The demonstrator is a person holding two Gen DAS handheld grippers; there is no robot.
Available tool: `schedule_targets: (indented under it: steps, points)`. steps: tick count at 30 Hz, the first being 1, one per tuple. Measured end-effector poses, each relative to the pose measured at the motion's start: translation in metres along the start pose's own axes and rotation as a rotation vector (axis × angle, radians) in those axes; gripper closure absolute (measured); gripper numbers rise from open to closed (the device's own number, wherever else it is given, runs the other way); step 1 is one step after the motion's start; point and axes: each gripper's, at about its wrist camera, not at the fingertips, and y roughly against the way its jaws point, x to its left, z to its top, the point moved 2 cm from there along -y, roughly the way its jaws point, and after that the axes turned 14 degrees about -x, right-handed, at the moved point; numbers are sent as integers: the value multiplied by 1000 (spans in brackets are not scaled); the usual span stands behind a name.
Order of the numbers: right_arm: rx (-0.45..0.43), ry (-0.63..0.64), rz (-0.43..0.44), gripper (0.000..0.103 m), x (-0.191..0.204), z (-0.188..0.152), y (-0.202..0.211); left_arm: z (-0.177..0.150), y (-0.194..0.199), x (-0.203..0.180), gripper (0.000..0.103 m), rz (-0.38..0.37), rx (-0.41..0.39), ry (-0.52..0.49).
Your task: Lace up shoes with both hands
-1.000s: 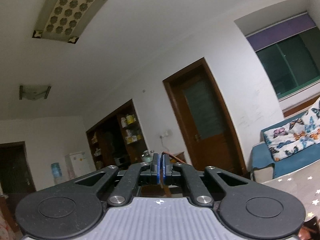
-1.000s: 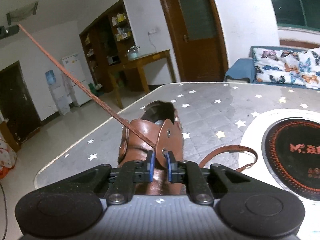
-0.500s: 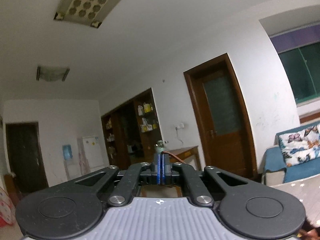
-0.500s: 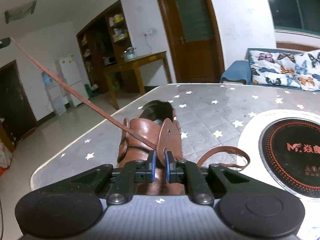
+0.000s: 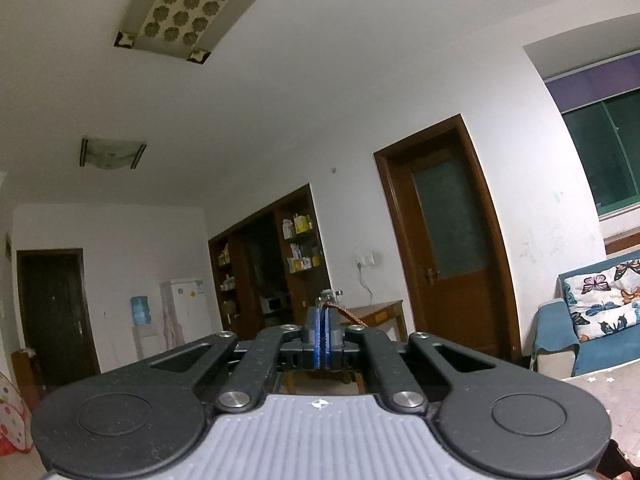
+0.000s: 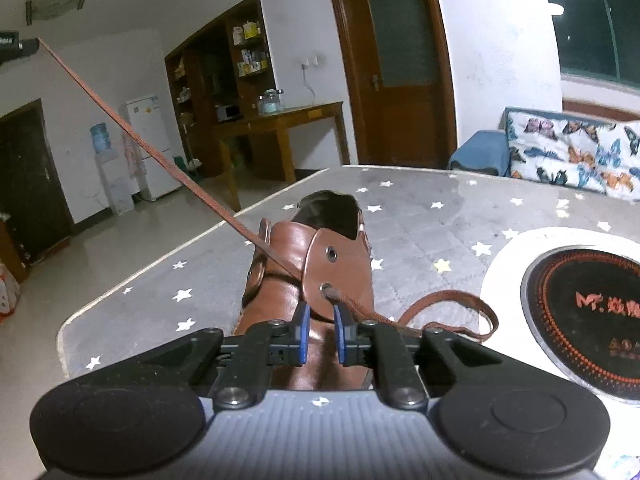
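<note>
High at left, left tool [image 5: 322, 312] pinches taut lace [image 6: 160, 160] from shoe [image 6: 316, 264].

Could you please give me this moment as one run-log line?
left gripper: shut on lace, taut | right gripper: open above boot | top eyelet: empty

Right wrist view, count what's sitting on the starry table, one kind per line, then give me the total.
Brown leather shoe: 1
Brown shoelace: 1, threaded through the shoe, one end pulled taut up to the left, the other looped on the table
Round black induction cooktop: 1
Total: 3
</note>
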Motion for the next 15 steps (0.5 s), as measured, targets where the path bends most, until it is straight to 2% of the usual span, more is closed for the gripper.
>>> schedule_targets:
  steps: [9, 15]
  points:
    - [7, 22, -16, 86, 9, -6, -2, -7, -6, 7, 100, 6, 24, -10]
    - [40, 39, -9, 76, 1, -12, 9, -13, -11, 8, 100, 14, 39, -18]
